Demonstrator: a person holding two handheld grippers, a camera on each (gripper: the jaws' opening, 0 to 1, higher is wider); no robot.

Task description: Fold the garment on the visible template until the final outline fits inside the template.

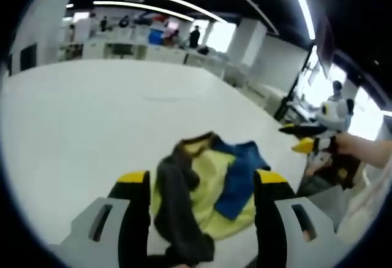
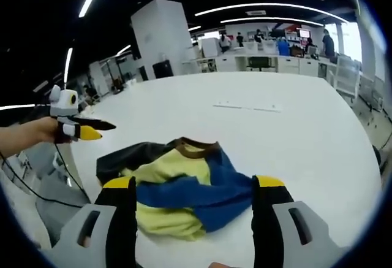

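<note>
A crumpled garment [image 1: 205,188] in yellow, blue and dark grey with a brown collar lies bunched on the white table [image 1: 92,114]. My left gripper [image 1: 203,176] is open, its yellow-tipped jaws standing either side of the heap just above it. In the right gripper view the same garment [image 2: 184,188] lies between and beyond the open jaws of my right gripper [image 2: 195,182]. Each gripper also appears in the other's view, held in a hand off the table's side: the right gripper [image 1: 309,139] and the left gripper [image 2: 76,130]. Faint pale marks [image 2: 245,107] show on the table beyond the garment.
The table's edge [image 1: 288,157] runs close to the garment on one side, with cables and dark gear [image 2: 43,182] on the floor below. Broad bare tabletop [image 2: 294,133] stretches beyond. Desks and people [image 1: 153,35] stand far off in the office.
</note>
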